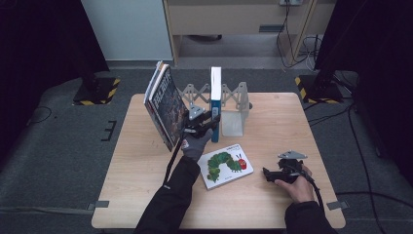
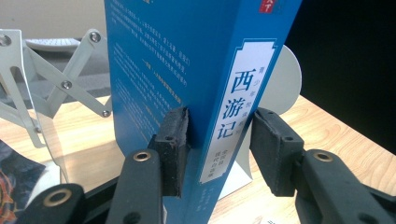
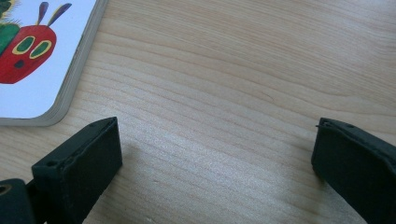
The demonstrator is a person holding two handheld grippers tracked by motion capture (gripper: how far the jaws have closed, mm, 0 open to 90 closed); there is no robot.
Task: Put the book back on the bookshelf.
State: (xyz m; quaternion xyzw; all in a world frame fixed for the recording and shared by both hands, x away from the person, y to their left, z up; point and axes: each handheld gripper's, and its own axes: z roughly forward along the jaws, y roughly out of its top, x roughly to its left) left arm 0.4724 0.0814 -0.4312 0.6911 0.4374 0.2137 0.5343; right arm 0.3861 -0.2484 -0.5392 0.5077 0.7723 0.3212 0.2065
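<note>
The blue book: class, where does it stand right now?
In the high view the blue book stands upright mid-table, far side, against the white bookend, right of the leaning books; the left tool straddles its spine.

We've got a light wooden table [image 1: 146, 180] here with a white caterpillar picture book [image 1: 225, 165] lying flat on it, a tall blue book [image 1: 215, 102] standing upright in a grey metal expanding book rack [image 1: 234, 105], and a dark-covered book [image 1: 164, 105] leaning tilted beside it.
</note>
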